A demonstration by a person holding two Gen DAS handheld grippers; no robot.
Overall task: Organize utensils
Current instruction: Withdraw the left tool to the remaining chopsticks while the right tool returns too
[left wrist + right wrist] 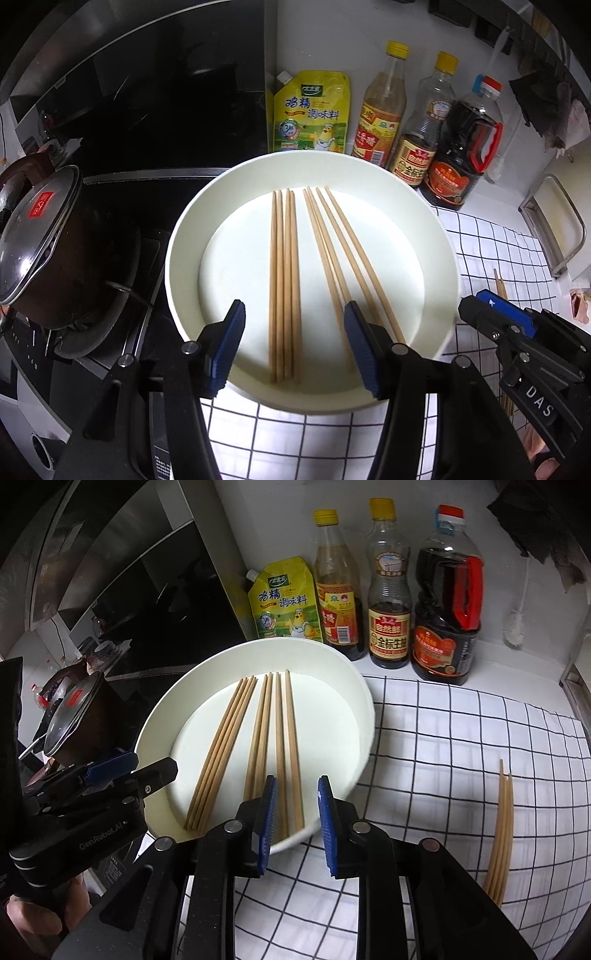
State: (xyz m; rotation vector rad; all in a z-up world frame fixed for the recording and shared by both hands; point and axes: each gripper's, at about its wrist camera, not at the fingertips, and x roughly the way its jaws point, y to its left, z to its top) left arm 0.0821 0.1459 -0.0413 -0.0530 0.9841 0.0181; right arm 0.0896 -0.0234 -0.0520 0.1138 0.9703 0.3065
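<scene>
Checked cloth on the bench (461, 738) | round white tray (184, 236) holds our wooden chopsticks (284, 284) | left gripper (295, 343) jaws released, empty | right gripper (295, 823) jaws parted, empty

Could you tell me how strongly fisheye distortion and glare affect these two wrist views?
Left wrist view: the round white tray bulges and the steel pot lid carries glare. Right wrist view: the black-gridded white cloth bows outward, and the loose wooden chopsticks look curved.
</scene>
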